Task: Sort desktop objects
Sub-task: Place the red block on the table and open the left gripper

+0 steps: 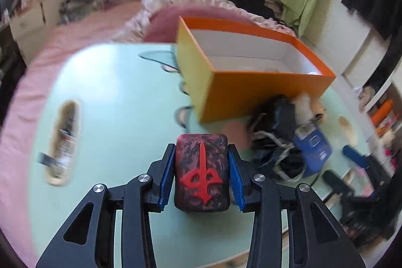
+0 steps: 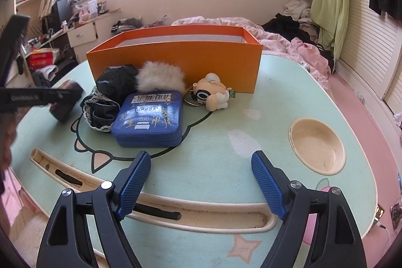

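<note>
Red-marked dark case (image 1: 202, 171) in left jaws; right jaws wide, empty; box (image 1: 253, 89) interior only leftward.

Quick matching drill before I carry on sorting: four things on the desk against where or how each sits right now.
Things:
1. dark red case
2. blue tin
3. cartoon figurine
4. orange box

States:
A. open-topped, at the back of the table
B. gripped in the left claw
C. lying flat, barcode label on its lid
D. lying beside a metal key ring

Pairs: 1-B, 2-C, 3-D, 4-A
</note>
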Tool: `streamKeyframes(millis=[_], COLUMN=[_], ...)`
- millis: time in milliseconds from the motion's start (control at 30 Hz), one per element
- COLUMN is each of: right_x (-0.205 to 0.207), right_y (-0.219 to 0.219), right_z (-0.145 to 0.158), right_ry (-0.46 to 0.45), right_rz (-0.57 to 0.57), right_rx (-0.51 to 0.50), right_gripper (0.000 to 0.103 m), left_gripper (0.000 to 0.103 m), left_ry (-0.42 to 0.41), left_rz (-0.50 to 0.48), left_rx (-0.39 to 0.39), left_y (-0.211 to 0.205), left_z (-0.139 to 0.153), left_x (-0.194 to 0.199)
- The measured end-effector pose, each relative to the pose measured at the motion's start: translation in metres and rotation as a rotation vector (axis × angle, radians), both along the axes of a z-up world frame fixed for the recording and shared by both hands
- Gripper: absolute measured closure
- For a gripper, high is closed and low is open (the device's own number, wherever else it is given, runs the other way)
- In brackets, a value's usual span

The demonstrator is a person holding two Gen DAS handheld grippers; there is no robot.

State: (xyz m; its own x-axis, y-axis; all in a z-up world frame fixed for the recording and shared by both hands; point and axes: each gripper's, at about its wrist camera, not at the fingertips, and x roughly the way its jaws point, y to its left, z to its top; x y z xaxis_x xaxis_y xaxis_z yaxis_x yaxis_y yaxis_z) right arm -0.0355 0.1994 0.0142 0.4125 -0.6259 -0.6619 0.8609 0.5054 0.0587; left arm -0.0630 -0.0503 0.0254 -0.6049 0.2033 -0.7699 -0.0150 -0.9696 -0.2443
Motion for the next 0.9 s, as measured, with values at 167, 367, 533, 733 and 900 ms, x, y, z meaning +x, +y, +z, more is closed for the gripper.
streamKeyframes(millis=[167, 367, 533, 733, 900], right_x=[0.0, 0.002, 0.001, 0.009, 0.078], right_y=[0.0, 0.005, 0.001, -0.02, -0.076], right_z=[0.0, 0.0, 0.005, 0.081, 0.103], right_ry=[-0.004, -0.003, -0.003, -0.117, -0.03], right_rz=[0.013, 0.028, 0.036, 0.048, 0.078], right_rx=[0.003, 0.004, 0.024, -0.048, 0.028], right_gripper=[0.021, 0.021, 0.023, 0.032, 0.032], left_gripper=[0.036, 0.028, 0.028, 0.028, 0.023], left_ry=[0.031, 0.065, 0.05, 0.092, 0.115], left_rz=[-0.061, 0.047, 0.046, 0.044, 0.068], left_rx=[0.116, 0.121, 0.066, -0.071, -0.22], left_y=[0.018, -0.005, -0.008, 0.019, 0.04], left_z=[0.007, 0.015, -0.003, -0.006, -0.014], left_x=[-0.004, 0.025, 0.059, 0.062, 0.063])
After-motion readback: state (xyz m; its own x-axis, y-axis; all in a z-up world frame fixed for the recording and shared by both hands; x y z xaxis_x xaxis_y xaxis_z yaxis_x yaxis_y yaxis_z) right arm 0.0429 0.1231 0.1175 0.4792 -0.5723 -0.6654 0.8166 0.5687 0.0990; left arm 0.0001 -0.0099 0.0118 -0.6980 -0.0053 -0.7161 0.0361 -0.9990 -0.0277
